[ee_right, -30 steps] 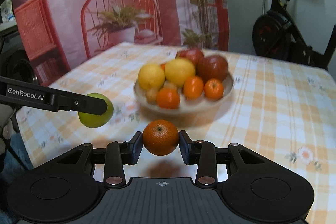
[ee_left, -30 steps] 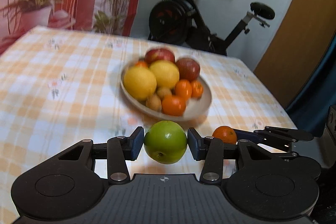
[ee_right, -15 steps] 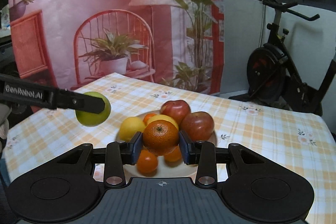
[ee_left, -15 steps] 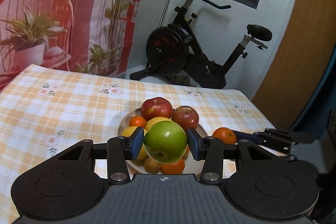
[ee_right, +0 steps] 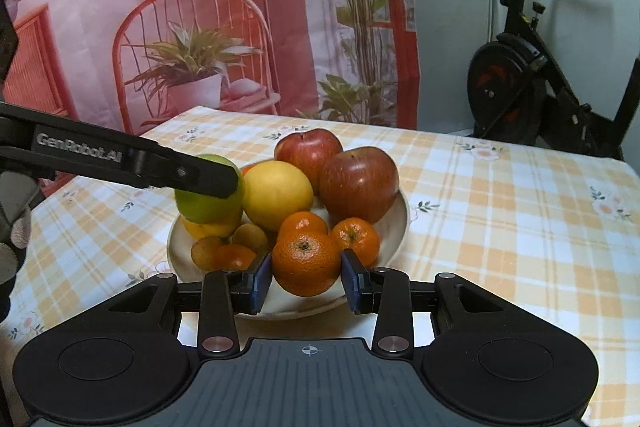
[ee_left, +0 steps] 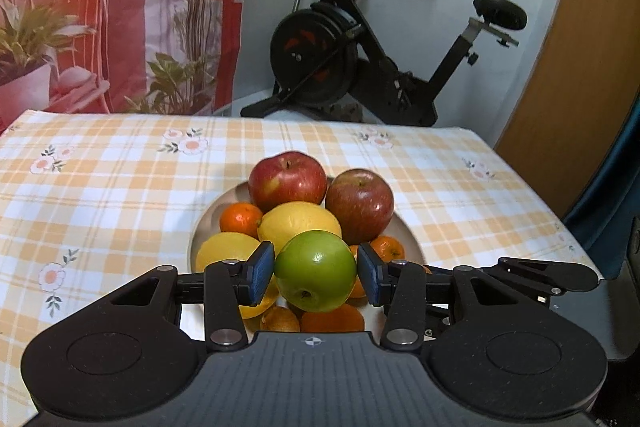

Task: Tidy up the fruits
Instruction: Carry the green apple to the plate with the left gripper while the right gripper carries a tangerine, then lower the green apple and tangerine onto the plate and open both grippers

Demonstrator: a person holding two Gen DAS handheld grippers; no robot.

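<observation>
My left gripper (ee_left: 315,271) is shut on a green apple (ee_left: 315,271) and holds it above the near side of a pale bowl (ee_left: 410,239). The bowl holds two red apples (ee_left: 287,181), yellow lemons (ee_left: 298,221), small oranges and kiwis. My right gripper (ee_right: 306,279) is shut on an orange (ee_right: 306,263) over the bowl's near rim (ee_right: 396,223). The right wrist view shows the green apple (ee_right: 208,209) over the bowl's left side, clamped by the left gripper's fingers (ee_right: 200,179).
The bowl stands on a table with a yellow checked cloth (ee_left: 100,187). An exercise bike (ee_left: 360,67) stands behind the table. A printed backdrop with a chair and plants (ee_right: 200,47) hangs at the back left.
Both grippers have moved forward over the bowl with their fruits still held. The green apple and the orange now hang above the piled fruit instead of short of the bowl.
</observation>
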